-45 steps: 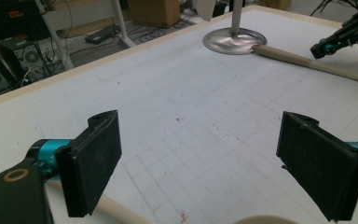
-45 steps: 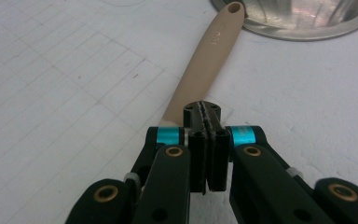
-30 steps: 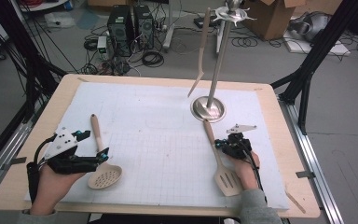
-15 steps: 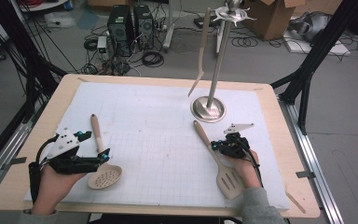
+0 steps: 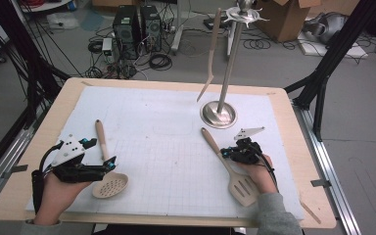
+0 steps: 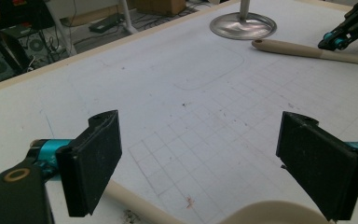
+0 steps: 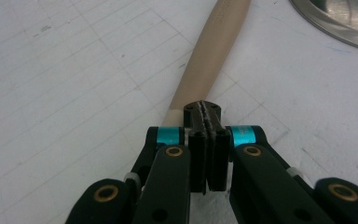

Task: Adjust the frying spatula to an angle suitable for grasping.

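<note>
The slotted spatula [image 5: 227, 166] has swung left under the closed right claw [image 5: 223, 152].

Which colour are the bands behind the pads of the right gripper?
Turquoise bands, clearest in the right gripper view.

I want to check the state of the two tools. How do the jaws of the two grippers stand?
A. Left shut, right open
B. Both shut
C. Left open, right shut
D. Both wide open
C: the left gripper has its pads far apart over the table, while the right gripper has its pads pressed together above the spatula handle.
</note>
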`<act>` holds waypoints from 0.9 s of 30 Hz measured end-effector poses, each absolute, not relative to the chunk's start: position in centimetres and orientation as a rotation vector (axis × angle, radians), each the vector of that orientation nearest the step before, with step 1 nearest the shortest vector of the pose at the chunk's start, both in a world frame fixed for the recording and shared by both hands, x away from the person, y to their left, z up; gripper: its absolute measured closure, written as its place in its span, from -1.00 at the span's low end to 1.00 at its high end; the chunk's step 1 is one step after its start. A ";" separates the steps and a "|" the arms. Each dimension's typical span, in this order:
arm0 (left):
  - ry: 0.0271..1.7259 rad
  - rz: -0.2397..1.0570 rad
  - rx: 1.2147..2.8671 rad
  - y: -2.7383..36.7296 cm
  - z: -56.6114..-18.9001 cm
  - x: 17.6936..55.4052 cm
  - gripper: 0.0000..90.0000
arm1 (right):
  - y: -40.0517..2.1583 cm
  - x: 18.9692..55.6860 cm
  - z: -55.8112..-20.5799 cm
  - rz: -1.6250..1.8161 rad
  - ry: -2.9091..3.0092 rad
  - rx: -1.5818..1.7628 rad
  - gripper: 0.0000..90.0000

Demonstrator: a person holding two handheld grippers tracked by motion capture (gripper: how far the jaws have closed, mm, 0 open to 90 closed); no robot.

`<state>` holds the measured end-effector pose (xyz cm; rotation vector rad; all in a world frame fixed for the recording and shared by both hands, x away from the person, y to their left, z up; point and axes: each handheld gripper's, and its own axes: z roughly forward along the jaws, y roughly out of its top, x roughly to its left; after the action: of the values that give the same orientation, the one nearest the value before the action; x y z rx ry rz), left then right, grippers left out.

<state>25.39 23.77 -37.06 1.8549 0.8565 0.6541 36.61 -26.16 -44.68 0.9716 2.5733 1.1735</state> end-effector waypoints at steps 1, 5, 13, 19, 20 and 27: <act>0.857 0.651 1.856 23.8 -37.1 25.4 -0.68 | -26.2 36.6 -44.7 1.185 2.575 0.977 0.99; 0.858 0.647 1.861 23.6 -37.3 25.5 -0.68 | -26.3 36.7 -44.7 1.190 2.584 0.944 0.99; 0.862 0.643 1.861 23.6 -37.3 25.5 -0.68 | -26.5 36.8 -44.8 1.206 2.595 0.917 0.99; 0.860 0.645 1.864 23.7 -37.3 25.5 -0.68 | -26.4 36.9 -44.9 1.235 2.605 0.903 0.99; 0.861 0.646 1.862 23.7 -37.3 25.5 -0.68 | -26.4 36.9 -44.8 1.245 2.610 0.897 0.99; 0.866 0.645 1.858 23.7 -37.4 25.5 -0.68 | -25.7 37.0 -44.6 1.210 2.667 0.827 0.99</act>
<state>25.50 23.73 -37.40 1.8581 0.8665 0.6452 37.01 -25.73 -44.58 0.8267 2.6669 1.2102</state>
